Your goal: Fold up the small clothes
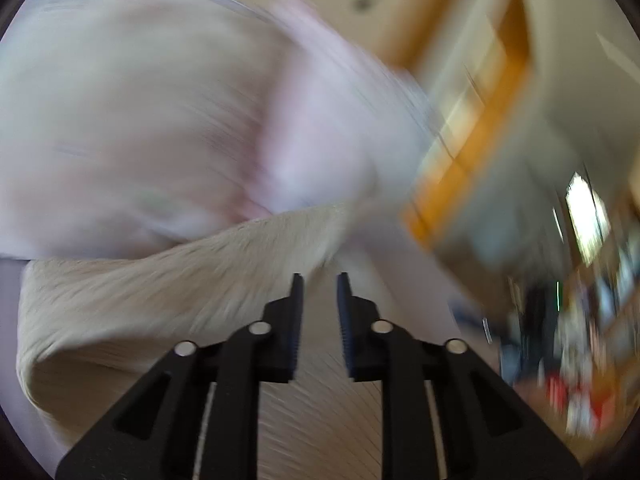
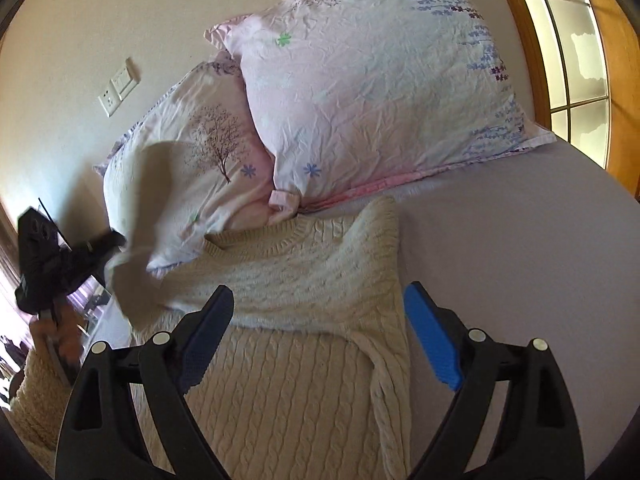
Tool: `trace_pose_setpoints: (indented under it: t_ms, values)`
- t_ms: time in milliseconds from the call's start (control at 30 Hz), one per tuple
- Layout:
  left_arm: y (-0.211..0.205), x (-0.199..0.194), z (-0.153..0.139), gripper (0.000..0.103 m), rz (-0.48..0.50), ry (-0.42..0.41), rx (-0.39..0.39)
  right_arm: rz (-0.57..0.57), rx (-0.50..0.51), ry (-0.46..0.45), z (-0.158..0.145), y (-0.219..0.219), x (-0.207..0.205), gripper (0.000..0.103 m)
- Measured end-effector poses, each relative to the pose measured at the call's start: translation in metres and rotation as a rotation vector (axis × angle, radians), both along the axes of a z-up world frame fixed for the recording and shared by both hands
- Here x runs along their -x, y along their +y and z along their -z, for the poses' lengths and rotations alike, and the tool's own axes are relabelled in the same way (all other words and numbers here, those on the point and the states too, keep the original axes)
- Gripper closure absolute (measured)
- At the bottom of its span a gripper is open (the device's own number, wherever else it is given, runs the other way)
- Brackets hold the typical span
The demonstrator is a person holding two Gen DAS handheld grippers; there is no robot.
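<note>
Beyond my work: bedding, wall, window.
Two floral pillows (image 2: 360,92) lean overlapping on the grey sheet (image 2: 520,240); wall sockets (image 2: 118,88) sit left, a wood-framed window (image 2: 568,52) right.

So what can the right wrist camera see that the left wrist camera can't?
Only the right wrist view shows the wall sockets, the sweater's ribbed neckline, the tree-print pillow and the left gripper lifting a sleeve. Only the left wrist view shows blurred room clutter. Both show the cream cable-knit sweater, the pink flowered pillow and the orange wooden window frame.
</note>
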State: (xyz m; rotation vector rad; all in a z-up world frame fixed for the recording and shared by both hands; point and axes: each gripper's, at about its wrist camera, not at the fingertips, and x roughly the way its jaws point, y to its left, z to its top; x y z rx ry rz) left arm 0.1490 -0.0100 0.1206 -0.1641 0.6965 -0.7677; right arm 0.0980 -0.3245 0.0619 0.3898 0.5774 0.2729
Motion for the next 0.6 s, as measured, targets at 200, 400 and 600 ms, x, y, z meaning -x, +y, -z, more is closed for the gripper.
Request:
trace_pose_setpoints:
  t_ms: [200, 400, 600]
  values:
    - [0.025, 0.086, 0.018, 0.04, 0.016, -0.045, -0.089, -0.085, -0.072, 0.019, 0.004, -0.032, 0.049, 0.012]
    - [0.138, 0.174, 0.048, 0.035, -0.112, 0.098, -0.018, -0.285, -0.213, 0.103, 0.036, -0.053, 0.108, 0.012]
    - [0.198, 0.233, 0.092, 0.037, -0.239, 0.278, 0.109, -0.378, -0.395, 0.252, 0.088, -0.067, 0.147, 0.025]
